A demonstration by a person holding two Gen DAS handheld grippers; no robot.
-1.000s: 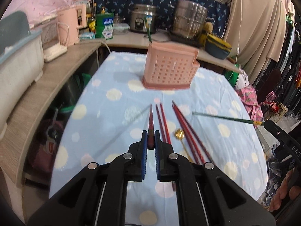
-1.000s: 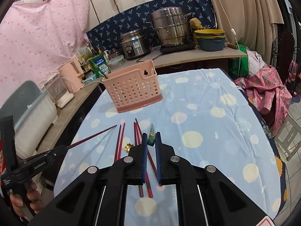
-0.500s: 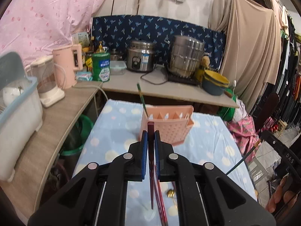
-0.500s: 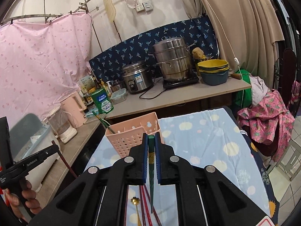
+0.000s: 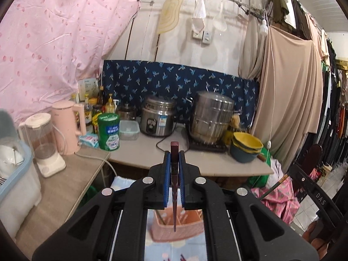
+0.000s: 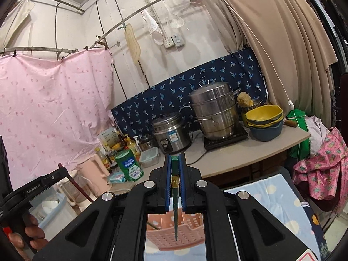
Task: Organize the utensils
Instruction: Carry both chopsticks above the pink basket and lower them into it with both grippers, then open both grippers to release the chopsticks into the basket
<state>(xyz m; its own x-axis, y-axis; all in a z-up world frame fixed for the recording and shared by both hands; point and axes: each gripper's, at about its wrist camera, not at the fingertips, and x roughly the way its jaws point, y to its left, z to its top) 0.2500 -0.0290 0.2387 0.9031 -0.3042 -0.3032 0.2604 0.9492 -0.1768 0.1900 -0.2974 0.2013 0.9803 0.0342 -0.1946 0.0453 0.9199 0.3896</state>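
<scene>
We see our left claw [image 5: 174, 163] clamped on a red chopstick [image 5: 174, 187], its tip over the pink basket [image 5: 180, 226]. Our right claw [image 6: 174, 167] grips a green chopstick [image 6: 175, 200] above that basket [image 6: 176, 232].

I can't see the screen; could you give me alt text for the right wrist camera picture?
The right gripper is shut on a green chopstick, held point-down over a pink basket on a blue spotted tablecloth. Behind is a counter with steel pots and yellow bowls; at far left, the left gripper holds a red chopstick.
</scene>
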